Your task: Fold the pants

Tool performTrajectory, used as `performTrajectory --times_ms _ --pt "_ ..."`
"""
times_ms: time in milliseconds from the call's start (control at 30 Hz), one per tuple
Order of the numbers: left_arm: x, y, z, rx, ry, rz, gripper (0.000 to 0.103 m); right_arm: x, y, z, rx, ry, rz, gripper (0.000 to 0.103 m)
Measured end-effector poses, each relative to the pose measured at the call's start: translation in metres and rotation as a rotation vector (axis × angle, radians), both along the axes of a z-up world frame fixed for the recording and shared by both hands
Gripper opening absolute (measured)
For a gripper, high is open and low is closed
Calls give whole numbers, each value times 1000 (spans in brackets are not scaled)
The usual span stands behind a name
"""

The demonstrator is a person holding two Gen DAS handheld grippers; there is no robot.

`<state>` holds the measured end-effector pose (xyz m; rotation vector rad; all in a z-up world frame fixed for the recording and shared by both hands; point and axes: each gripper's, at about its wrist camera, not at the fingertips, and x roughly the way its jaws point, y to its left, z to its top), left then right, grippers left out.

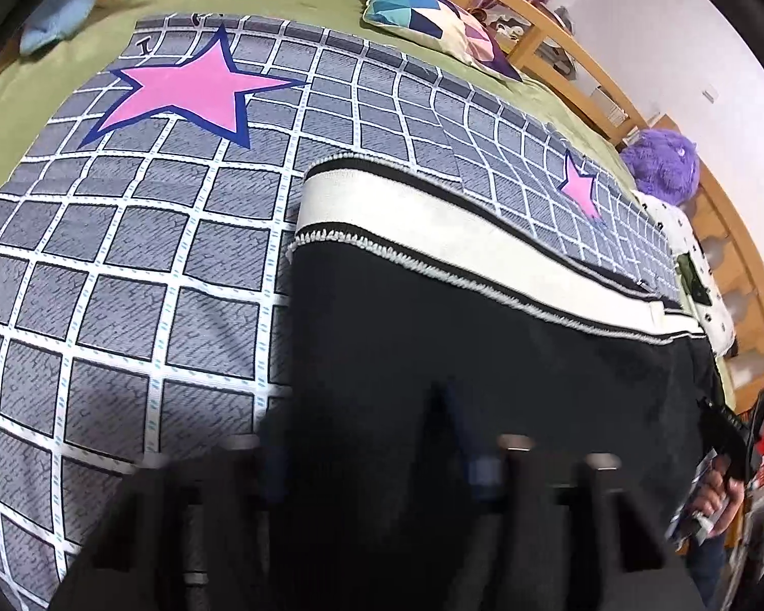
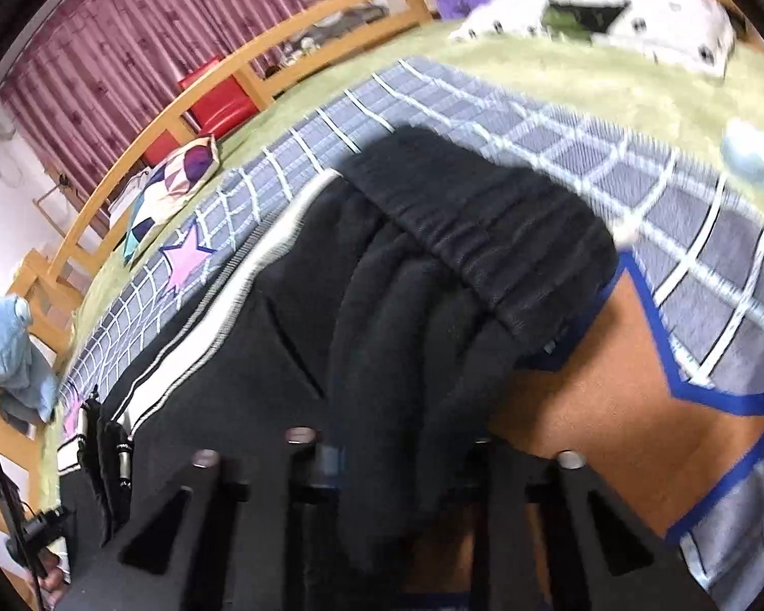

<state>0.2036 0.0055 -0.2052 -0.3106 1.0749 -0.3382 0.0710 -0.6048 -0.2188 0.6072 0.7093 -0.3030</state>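
The left gripper (image 1: 377,463) is blurring into the black pants (image 1: 484,346) at the bottom of its view, its fingertips hiding whether cloth is pinched. In the right wrist view the right gripper (image 2: 397,463) is disappearing under bunched fabric — its grip is unreadable — while the white spotted item (image 2: 611,25) at the upper right is smearing too much to identify.

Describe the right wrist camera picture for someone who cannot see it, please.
Black pants with a bunched elastic waistband and a white side stripe lie on a grey checked blanket with pink stars, spread over a green bedcover. The right gripper at the bottom edge has black fabric gathered between its fingers. Behind are a wooden bed rail and dark red curtains.
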Motion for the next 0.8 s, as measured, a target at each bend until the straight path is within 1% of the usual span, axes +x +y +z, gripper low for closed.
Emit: performTrajectory --times_ms 33,100,167,267,333,400,433,500,567,633,667,700,733,767,800 --pt "0 2 3 -23 2 2 14 -1 9 12 -44 -7 1 16" --pt "0 6 15 -71 5 3 10 -3 22 34 -97 -35 -1 14" --pt "-1 8 32 -91 -26 6 10 0 33 55 -113 -52 -10 13" --pt "-3 9 62 -85 -83 -15 9 9 50 86 -137 -75 -7 13" --pt "-2 18 83 -103 -103 -22 10 13 60 105 -149 -100 3 12" --pt "0 36 101 -141 -117 -16 10 16 72 127 -152 -145 27 12" --pt "0 44 107 -136 -130 -6 10 16 79 135 -147 -169 43 12" --pt "-4 70 121 -95 -172 39 10 19 93 144 -127 -211 98 12" --pt "-6 101 125 -72 -183 93 10 26 109 141 -114 -228 164 12" --pt "-5 133 115 -60 -152 151 10 33 122 127 -98 -212 219 13" --pt "-4 143 107 -52 -136 164 10 40 128 113 -75 -188 250 13" --pt "-2 151 93 -25 -106 175 11 47 132 97 -53 -154 272 14" --pt "0 154 80 -3 -76 174 12 53 136 79 -33 -111 290 14" --pt "2 155 65 32 -39 174 14 59 138 59 -29 -59 284 15" --pt "4 155 51 94 -9 191 21 61 138 43 -43 -15 266 16"
